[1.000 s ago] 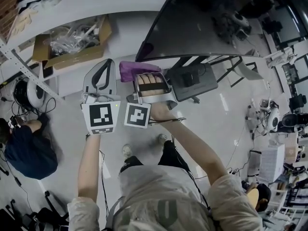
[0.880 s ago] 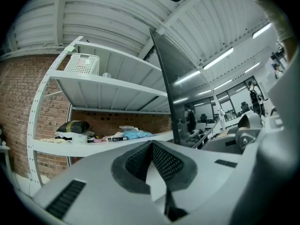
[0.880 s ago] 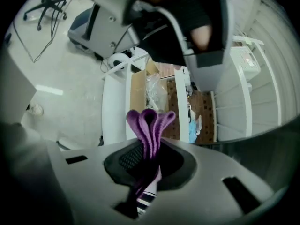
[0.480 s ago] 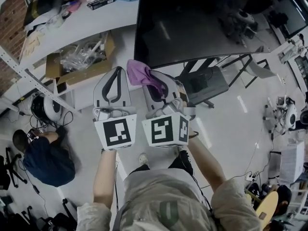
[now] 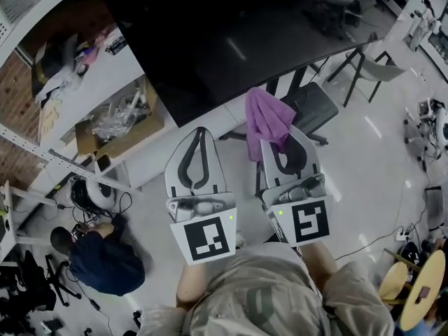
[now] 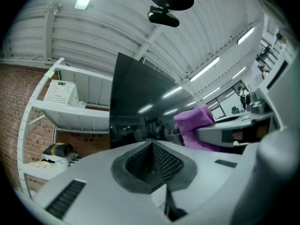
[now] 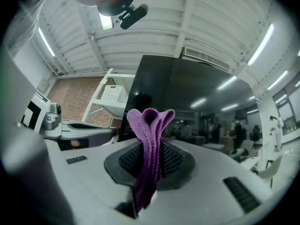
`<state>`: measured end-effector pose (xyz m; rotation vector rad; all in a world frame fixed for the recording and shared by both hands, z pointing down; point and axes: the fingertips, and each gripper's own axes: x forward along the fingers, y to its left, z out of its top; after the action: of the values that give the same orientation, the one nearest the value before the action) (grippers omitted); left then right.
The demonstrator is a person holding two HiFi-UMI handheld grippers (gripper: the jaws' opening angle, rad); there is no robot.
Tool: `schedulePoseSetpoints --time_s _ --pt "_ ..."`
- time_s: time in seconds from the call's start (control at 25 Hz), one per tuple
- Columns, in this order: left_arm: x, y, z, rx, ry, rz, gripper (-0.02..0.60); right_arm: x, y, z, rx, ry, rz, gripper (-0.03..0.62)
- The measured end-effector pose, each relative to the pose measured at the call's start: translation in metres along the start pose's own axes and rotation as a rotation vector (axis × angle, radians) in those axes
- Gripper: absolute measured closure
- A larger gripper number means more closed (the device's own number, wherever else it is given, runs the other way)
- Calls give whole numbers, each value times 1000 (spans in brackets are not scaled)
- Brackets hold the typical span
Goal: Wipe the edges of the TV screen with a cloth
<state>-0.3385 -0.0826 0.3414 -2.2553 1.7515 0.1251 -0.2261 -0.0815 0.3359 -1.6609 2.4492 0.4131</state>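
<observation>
The TV screen (image 5: pixel 231 40) is a big dark panel across the top of the head view, on a black stand (image 5: pixel 315 107). A purple cloth (image 5: pixel 268 121) is pinched in my right gripper (image 5: pixel 278 142) and sticks up just below the screen's lower edge. In the right gripper view the folded cloth (image 7: pixel 150 139) stands between the shut jaws with the screen (image 7: pixel 187 93) behind it. My left gripper (image 5: pixel 198 137) is beside it on the left, shut with nothing between its pads (image 6: pixel 164 161). From the left gripper view the screen (image 6: pixel 136 102) lies ahead and the cloth (image 6: pixel 194 125) is to the right.
A cardboard box (image 5: pixel 119 121) of plastic wrapping sits under a cluttered white shelf (image 5: pixel 77 61) at the left. A person in dark clothes (image 5: pixel 105 264) crouches on the floor at lower left. A round wooden stool (image 5: pixel 420 289) stands at lower right.
Both grippers have risen towards the screen, and the view has tipped up. The right gripper has turned so the cloth now points up at the lower edge.
</observation>
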Motion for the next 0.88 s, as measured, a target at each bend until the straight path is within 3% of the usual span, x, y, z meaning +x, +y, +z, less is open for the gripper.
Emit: schedulePoseSetpoints --time_s 0.16,0.32,0.52,0.88 --pt "1 -37 -10 12 19 -50 566 -24 -38 -19 62 30 -59 540" --pt "13 -57 -18 -32 30 -31 566 -31 -57 -36 139 62 -28 540" --pt "30 -75 -17 -16 26 -30 566 -27 -73 -37 93 53 4 540" --pt "49 -90 -22 -17 26 -41 566 -26 -95 -51 101 73 -15 540"
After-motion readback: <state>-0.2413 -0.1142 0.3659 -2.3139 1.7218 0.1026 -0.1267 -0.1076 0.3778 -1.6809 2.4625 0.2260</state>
